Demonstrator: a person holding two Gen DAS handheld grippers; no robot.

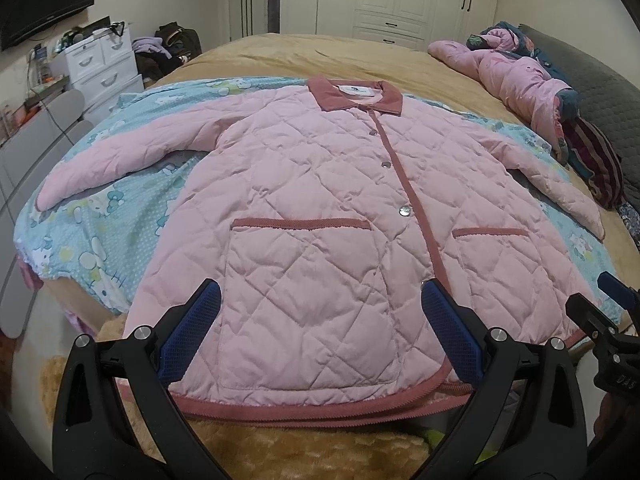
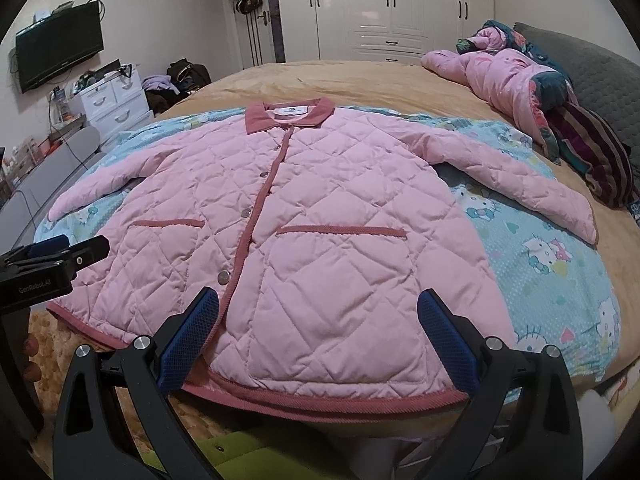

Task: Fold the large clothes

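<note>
Bedroom clutter rings the scene: wardrobe doors at twelve o'clock, white drawers at ten, and a wide bed (image 1: pixel 328 50) under a tan cover with a blue cartoon sheet (image 1: pixel 92 240) laid across it.

From the left wrist view, the jacket (image 1: pixel 320 200) lies flat and face up on that sheet, snapped shut, collar (image 1: pixel 354 96) at twelve, hem (image 1: pixel 312 404) at six nearest me. Its sleeves splay toward nine and three. My left gripper (image 1: pixel 320 332) hangs just over the hem, jaws spread wide with nothing between them, straddling the left pocket (image 1: pixel 304 296). The other tool's black frame pokes in at four o'clock. I judge nothing is folded yet, so the first fold is still ahead of me. To do it well I would take a sleeve or a side edge, not the puffy middle, pinch both layers of the quilting, and carry it across to the snap placket so the fold line runs straight from shoulder to hem.

From the right wrist view, the same jacket fills the frame, its right sleeve (image 2: pixel 520 188) reaching toward three. My right gripper (image 2: pixel 320 332) also stands wide and empty, low over the hem, pointing level along the bed toward the collar. The left tool shows at nine o'clock. Both tools sit side by side near six, well apart from either cuff, so each needs a long reach outward. A heap of bedding (image 2: pixel 520 88) at two stays clear of the work.
</note>
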